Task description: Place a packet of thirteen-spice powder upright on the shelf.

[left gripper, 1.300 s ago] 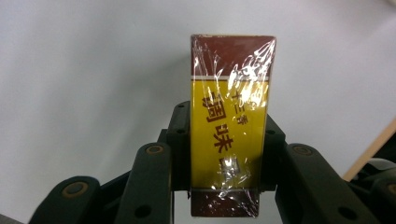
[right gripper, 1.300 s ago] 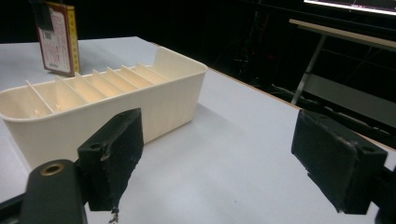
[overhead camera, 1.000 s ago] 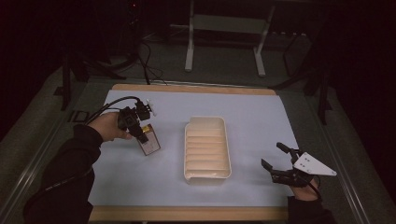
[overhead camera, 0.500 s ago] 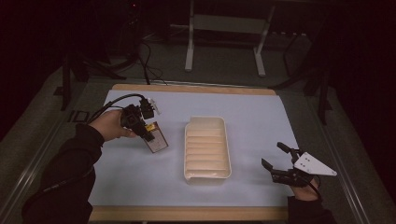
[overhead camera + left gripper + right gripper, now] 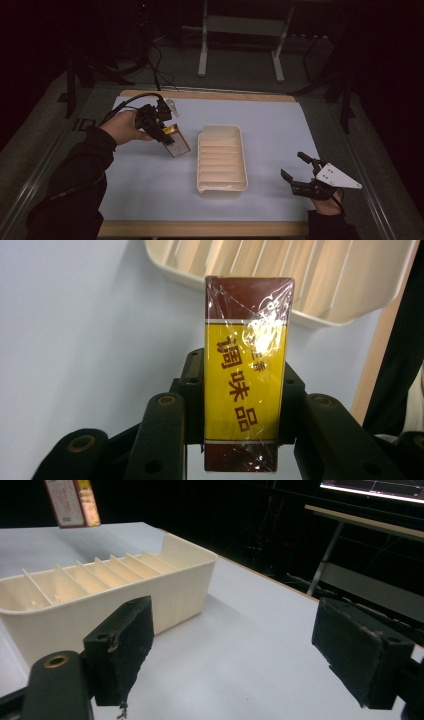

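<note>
High view records our left tongs [image 5: 167,136] clamped on a yellow-and-brown wrapped packet [image 5: 176,142], held above the table [image 5: 150,185] just left of the cream divided tray [image 5: 221,159], while our right tongs [image 5: 296,174] stand wide open, holding nothing, near the tray's right side.

My left gripper [image 5: 245,405] clamps a shrink-wrapped packet [image 5: 246,375] by its long sides, both jaws pressed against it. Packet stands upright: yellow middle with dark red characters, dark red bands top and bottom. Behind its top, a cream ribbed tray [image 5: 320,280]. Pale blue bench [image 5: 90,325] below, wooden edge at right.
</note>
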